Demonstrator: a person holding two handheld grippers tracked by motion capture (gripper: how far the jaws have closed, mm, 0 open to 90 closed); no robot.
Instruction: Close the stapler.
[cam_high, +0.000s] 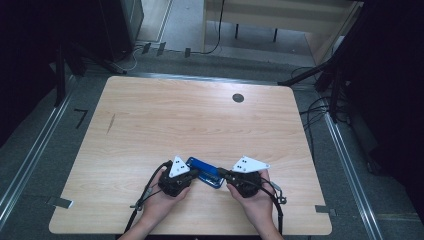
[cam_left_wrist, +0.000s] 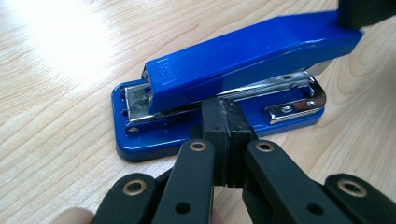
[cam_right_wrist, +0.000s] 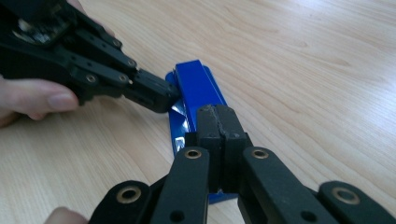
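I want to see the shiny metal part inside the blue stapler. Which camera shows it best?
The left gripper view: the stapler lies side-on and close, top arm raised, metal rail plain. The right gripper view shows it end-on, partly behind the shut jaws. The high view shows a small blue shape between both grippers.

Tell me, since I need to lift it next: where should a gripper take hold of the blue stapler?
Probably across the blue stapler top arm's mid-length, coming from above: its long sides look flat and parallel, narrow enough for open jaws, and the arm stands tilted up off the base.
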